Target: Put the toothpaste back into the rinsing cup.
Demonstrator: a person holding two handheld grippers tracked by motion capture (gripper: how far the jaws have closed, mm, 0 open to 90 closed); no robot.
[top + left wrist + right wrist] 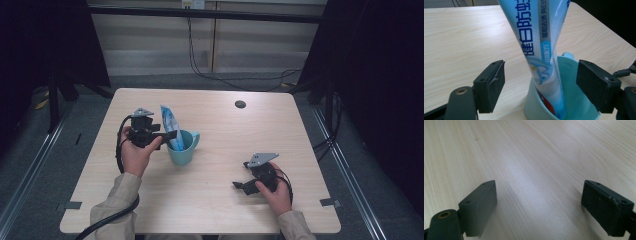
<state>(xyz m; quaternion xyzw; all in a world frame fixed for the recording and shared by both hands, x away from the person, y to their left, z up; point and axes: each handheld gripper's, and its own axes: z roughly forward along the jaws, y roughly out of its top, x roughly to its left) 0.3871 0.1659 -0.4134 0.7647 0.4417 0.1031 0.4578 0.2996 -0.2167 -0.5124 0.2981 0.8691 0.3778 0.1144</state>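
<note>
A blue-and-white toothpaste tube (169, 122) (541, 45) stands tilted in a teal mug (181, 149) (576, 100) on the left half of the wooden table (225, 140). My left gripper (169, 134) (540, 82) is level with the mug's rim. It is open, with the tube between its pads (496, 81) and a gap on each side. My right gripper (239, 186) (629, 70) (539, 205) rests low near the table's front right. It is open over bare wood, with nothing between its jaws.
A round dark grommet (240, 104) sits near the table's far edge. Cables (235, 75) trail on the floor behind the table, and black frames stand at both sides. Bare wood (536, 157) stretches ahead of the right gripper.
</note>
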